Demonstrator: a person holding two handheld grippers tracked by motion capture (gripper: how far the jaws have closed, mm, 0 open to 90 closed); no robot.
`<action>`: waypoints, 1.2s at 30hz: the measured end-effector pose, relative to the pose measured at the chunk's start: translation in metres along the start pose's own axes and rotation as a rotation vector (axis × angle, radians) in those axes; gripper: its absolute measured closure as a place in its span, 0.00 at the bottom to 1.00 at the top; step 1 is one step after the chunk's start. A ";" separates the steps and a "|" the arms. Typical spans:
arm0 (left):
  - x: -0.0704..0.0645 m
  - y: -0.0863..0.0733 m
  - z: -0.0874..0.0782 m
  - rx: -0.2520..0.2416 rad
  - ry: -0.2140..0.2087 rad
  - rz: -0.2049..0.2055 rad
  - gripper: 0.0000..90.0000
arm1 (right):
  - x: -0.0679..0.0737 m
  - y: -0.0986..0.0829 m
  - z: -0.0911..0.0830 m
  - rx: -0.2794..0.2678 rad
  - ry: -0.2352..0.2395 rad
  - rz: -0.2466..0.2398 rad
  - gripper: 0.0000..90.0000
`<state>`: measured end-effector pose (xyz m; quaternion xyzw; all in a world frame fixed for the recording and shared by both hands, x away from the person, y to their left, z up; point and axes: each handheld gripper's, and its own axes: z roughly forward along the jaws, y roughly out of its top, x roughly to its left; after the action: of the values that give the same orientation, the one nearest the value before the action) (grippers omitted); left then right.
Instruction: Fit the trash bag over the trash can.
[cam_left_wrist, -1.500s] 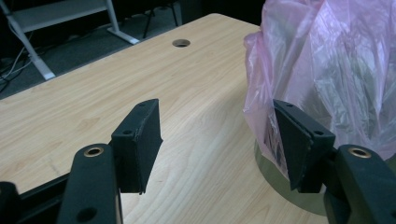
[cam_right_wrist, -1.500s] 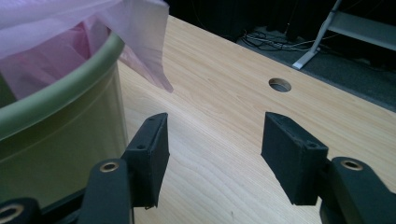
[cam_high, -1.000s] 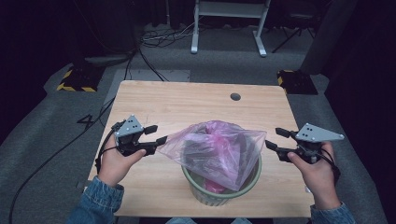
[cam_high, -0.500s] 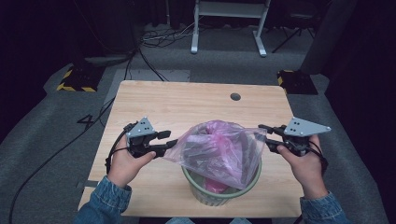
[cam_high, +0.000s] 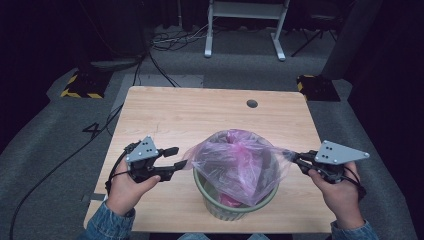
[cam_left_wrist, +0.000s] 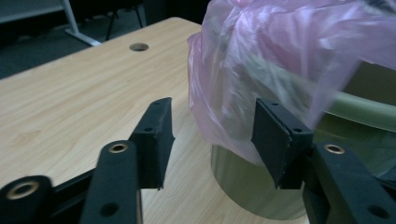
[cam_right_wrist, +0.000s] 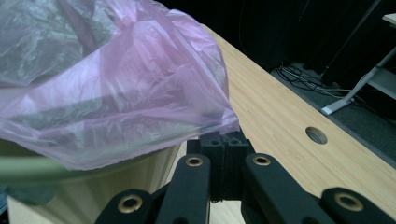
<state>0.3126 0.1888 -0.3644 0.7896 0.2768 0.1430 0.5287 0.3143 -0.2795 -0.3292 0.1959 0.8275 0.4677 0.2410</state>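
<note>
While the green bin (cam_high: 235, 202) stands near the front edge of the wooden table (cam_high: 200, 115), a pink plastic bag (cam_high: 237, 162) billows over its mouth, partly tucked inside and partly puffed up above the rim. To the right of the bin, the right gripper (cam_high: 295, 159) has its two black jaws pressed together on a corner of the bag, and the film is drawn out from the bin into a stretched point that ends at the jaw tips. In the right gripper view the same right gripper (cam_right_wrist: 224, 140) shows its pads flat against each other with the bag's edge (cam_right_wrist: 219, 123) pinched between them, the bin's pale green wall (cam_right_wrist: 107, 186) just below and to the left of that edge. To the left of the bin, the left gripper (cam_high: 176, 157) has its jaws spread apart, their tips just beside the bag's left flap without closing on it. In the left gripper view the left gripper (cam_left_wrist: 212, 140) shows a wide gap between its pads, with the bag's hanging fold (cam_left_wrist: 261, 70) reaching down into that gap near the right pad and the bin's side (cam_left_wrist: 247, 184) behind it. A round hole (cam_high: 252, 103) in the table lies well beyond the bin.
</note>
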 end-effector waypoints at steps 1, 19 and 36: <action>-0.001 0.000 -0.004 -0.010 0.007 0.009 0.51 | 0.001 -0.001 -0.002 0.002 -0.001 -0.001 1.00; -0.018 0.011 0.015 -0.008 0.004 0.153 0.63 | 0.007 0.000 -0.001 0.010 0.032 0.014 1.00; -0.040 -0.010 -0.003 -0.002 -0.133 0.183 1.00 | 0.032 -0.032 -0.027 0.027 0.086 0.049 1.00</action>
<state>0.2761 0.1706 -0.3700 0.8189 0.1680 0.1382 0.5312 0.2698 -0.2963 -0.3518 0.1992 0.8384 0.4701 0.1907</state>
